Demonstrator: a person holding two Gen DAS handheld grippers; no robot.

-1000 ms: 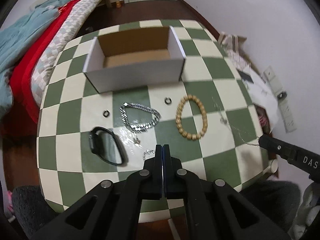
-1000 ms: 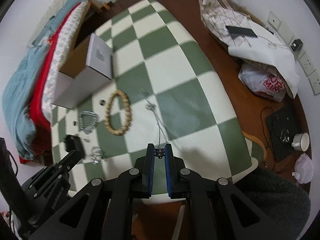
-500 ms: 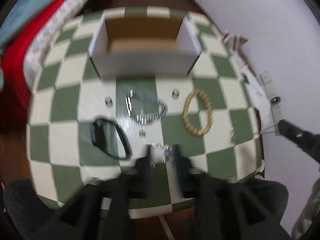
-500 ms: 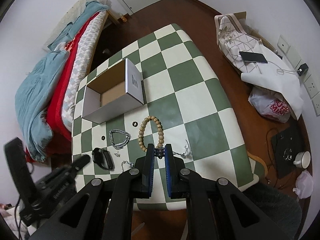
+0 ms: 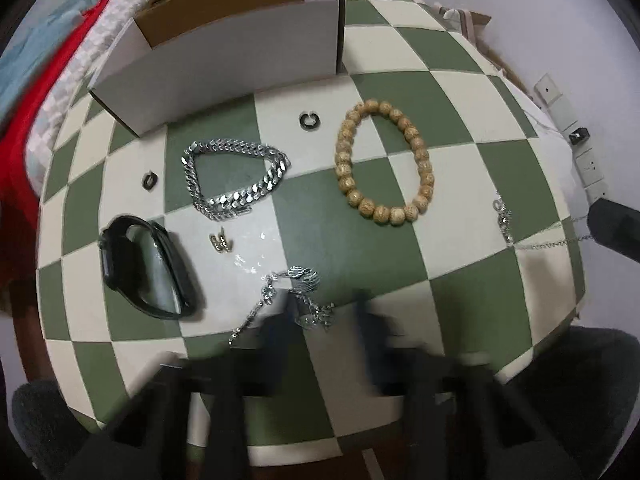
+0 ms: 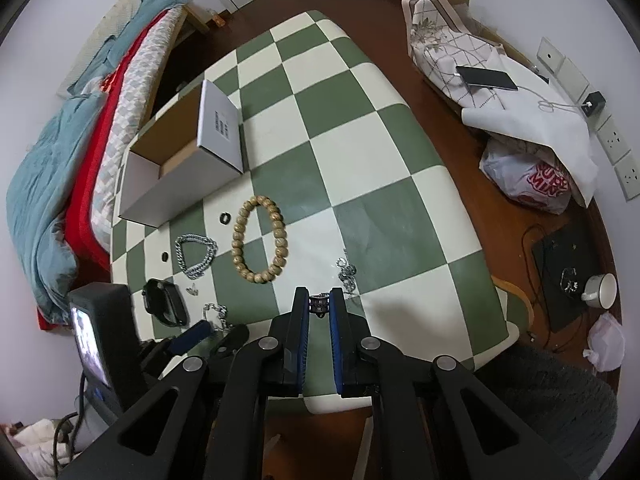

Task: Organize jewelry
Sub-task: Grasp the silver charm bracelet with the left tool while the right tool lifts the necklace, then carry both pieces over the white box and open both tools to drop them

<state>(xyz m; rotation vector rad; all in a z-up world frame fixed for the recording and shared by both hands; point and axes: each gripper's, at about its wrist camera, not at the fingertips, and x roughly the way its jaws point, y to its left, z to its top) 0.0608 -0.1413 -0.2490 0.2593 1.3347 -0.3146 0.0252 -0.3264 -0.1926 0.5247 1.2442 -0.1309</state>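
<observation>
On the checkered table (image 5: 460,300) lie a wooden bead bracelet (image 5: 384,168), a thick silver chain bracelet (image 5: 234,178), a black smartwatch (image 5: 146,268), two small dark rings (image 5: 309,121) (image 5: 151,180), a small earring (image 5: 221,242) and a thin silver chain (image 5: 298,296). An open cardboard box (image 5: 224,44) stands at the back. My left gripper (image 5: 326,312) is open, blurred, its jaws either side of the thin silver chain. My right gripper (image 6: 319,308) is shut on a silver necklace (image 6: 346,270) whose pendant end trails on the table.
A bed with red and blue blankets (image 6: 60,152) lies left of the table. Bags, a phone (image 6: 486,78) and wall sockets are on the right, a cup (image 6: 600,290) on the floor. A grey chair seat (image 6: 560,400) is near the front edge.
My left gripper has opened and moved down and forward to the thin silver chain. My right gripper has lifted and pulled back, dragging the necklace with it.
</observation>
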